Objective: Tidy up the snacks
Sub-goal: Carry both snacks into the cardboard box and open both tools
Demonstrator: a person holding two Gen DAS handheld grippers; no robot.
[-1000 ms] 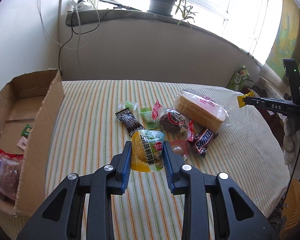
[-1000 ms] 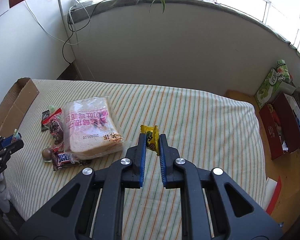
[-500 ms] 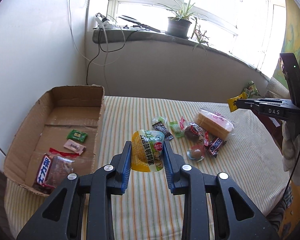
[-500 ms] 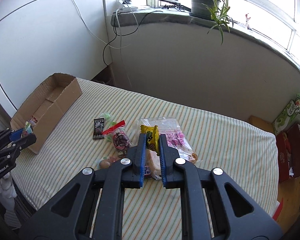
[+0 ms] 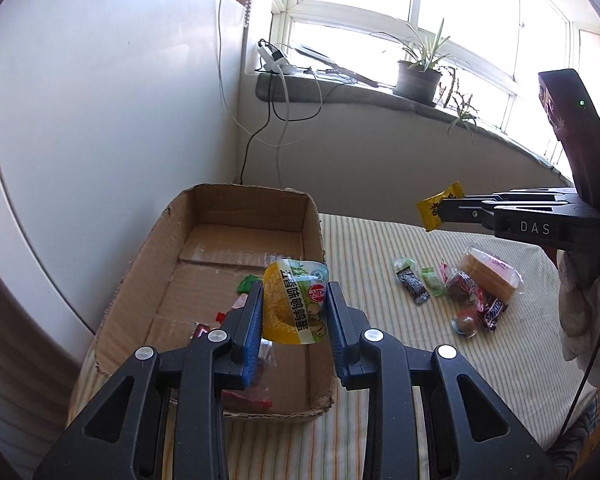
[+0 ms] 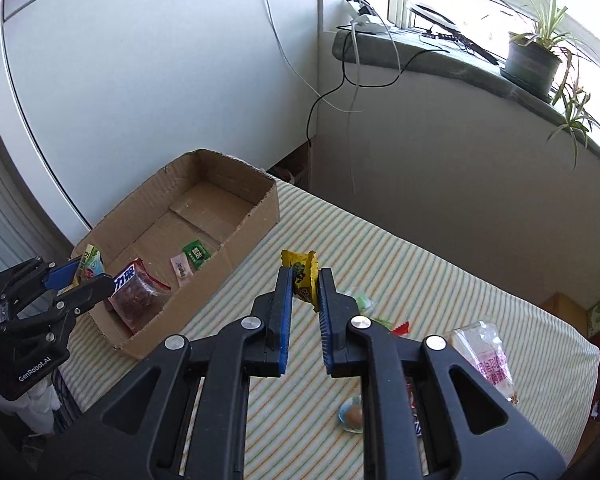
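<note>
My left gripper point(image 5: 294, 300) is shut on a yellow-green egg snack pack point(image 5: 294, 304) and holds it above the near end of the open cardboard box point(image 5: 148, 256). The same gripper shows in the right wrist view point(image 6: 88, 272) at the box's near corner. My right gripper point(image 6: 305, 280) is shut on a small yellow candy wrapper point(image 6: 302, 274), above the striped table to the right of the box point(image 6: 260, 216). It shows side-on in the left wrist view point(image 5: 440, 210). The box holds a red-brown snack bag point(image 6: 138, 290), a green packet point(image 6: 196, 255) and a pink packet point(image 6: 180, 269).
Loose snacks lie on the striped tablecloth point(image 5: 380, 248): a bread bag point(image 5: 490, 276), a Snickers bar point(image 5: 492, 311), a black candy point(image 5: 412, 286), green candies point(image 5: 432, 280), a wrapped egg point(image 5: 464, 324). White wall stands behind the box. A windowsill with a plant point(image 5: 418, 76) and cables is beyond.
Both grippers have swung left toward the box. The left one now holds the egg pack over the box; the right one has come closer with the yellow candy.
</note>
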